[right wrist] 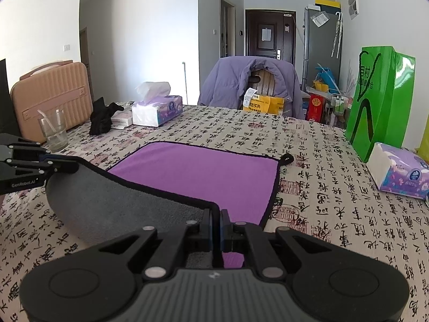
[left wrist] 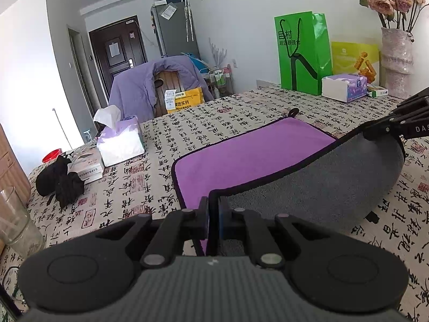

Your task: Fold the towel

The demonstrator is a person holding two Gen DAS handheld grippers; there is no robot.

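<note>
The towel (left wrist: 249, 155) is purple on one side and grey on the other, with a black hem, and lies on the calligraphy-print tablecloth. Its near edge is lifted and curled over, grey side (left wrist: 321, 182) showing. My left gripper (left wrist: 213, 209) is shut on the near-left corner of the towel. My right gripper (right wrist: 216, 220) is shut on the near-right corner; it also shows in the left wrist view (left wrist: 375, 131). The left gripper shows in the right wrist view (right wrist: 64, 167). The towel's far half (right wrist: 203, 171) lies flat, purple side up.
A tissue box (left wrist: 120, 145), black cloth (left wrist: 60, 179) and glass (left wrist: 16, 222) stand at the left. A green bag (left wrist: 303, 51), second tissue box (left wrist: 344, 86) and flower vase (left wrist: 396, 61) line the right. A chair with a purple jacket (right wrist: 249, 86) stands beyond the table. A pink case (right wrist: 51, 96) stands at the far left corner.
</note>
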